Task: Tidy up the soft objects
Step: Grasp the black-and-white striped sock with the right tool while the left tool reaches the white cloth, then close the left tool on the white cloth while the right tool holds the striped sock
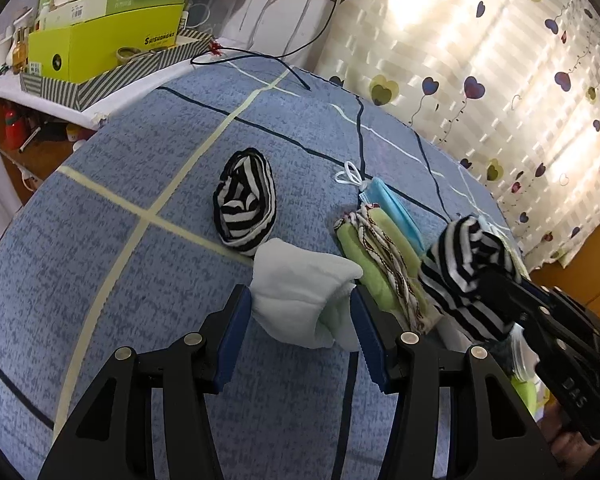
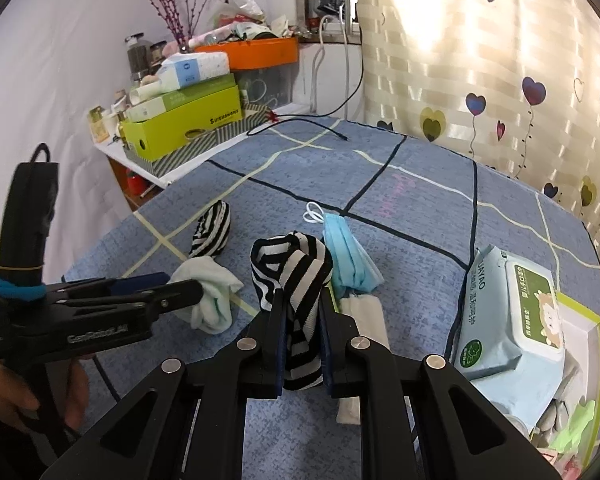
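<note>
On the bedspread (image 1: 148, 184): two striped socks (image 1: 246, 204) (image 2: 296, 280), one pale sock (image 1: 300, 292).

a rolled sock (image 2: 213, 230) lies left of the face mask (image 2: 350, 258) — wipes pack (image 2: 508, 316) far right.

Matt knit striped sock (image 2: 296, 280), fleecy white sock (image 1: 300, 292), woven bedsheet (image 1: 140, 280).

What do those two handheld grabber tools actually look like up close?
Both are matte black plastic frames with round silver rivets and dark blue ribbed pads on the fingers. The left gripper has a tall black handle wrapped with a blue band, and white lettering on its body. The right gripper looks the same build.
</note>
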Motion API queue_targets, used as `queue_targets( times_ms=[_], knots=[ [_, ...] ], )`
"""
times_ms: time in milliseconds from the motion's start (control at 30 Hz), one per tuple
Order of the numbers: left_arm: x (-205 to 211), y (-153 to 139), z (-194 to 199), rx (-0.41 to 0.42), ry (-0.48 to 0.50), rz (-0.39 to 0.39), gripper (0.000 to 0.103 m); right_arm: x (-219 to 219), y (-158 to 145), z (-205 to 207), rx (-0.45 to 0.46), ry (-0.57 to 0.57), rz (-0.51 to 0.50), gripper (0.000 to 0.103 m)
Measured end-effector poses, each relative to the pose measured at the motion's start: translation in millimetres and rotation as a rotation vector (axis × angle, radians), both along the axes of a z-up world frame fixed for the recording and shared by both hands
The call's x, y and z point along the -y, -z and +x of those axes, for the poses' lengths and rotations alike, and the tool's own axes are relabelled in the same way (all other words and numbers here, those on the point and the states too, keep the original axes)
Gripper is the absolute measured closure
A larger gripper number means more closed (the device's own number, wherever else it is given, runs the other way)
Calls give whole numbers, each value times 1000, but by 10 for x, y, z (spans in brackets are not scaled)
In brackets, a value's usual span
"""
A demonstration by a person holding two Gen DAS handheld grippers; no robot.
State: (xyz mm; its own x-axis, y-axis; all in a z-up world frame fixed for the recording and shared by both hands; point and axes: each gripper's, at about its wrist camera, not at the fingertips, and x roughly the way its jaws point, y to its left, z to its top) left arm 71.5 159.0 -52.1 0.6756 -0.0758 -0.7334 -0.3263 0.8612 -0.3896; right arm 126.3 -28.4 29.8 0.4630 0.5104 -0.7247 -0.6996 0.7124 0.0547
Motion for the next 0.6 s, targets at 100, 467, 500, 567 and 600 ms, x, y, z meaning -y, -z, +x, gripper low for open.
queue_targets(
  times_ms=[100,467,500,567,600],
  knots=[
    [31,18,65,-10,16,7,44,20,-11,1,0,1,4,90],
    [60,157,248,-70,18,22,48,90,-87,-47,12,9,23,90],
    [72,163,243,-71,21,23,56,104,-100,-59,12,8,26,90],
    [116,131,218,-65,28,43,64,134,-122,-74,11,11,32,90],
    [138,105,195,-60,29,54,67,154,-135,-83,10,13,35,90]
  ],
)
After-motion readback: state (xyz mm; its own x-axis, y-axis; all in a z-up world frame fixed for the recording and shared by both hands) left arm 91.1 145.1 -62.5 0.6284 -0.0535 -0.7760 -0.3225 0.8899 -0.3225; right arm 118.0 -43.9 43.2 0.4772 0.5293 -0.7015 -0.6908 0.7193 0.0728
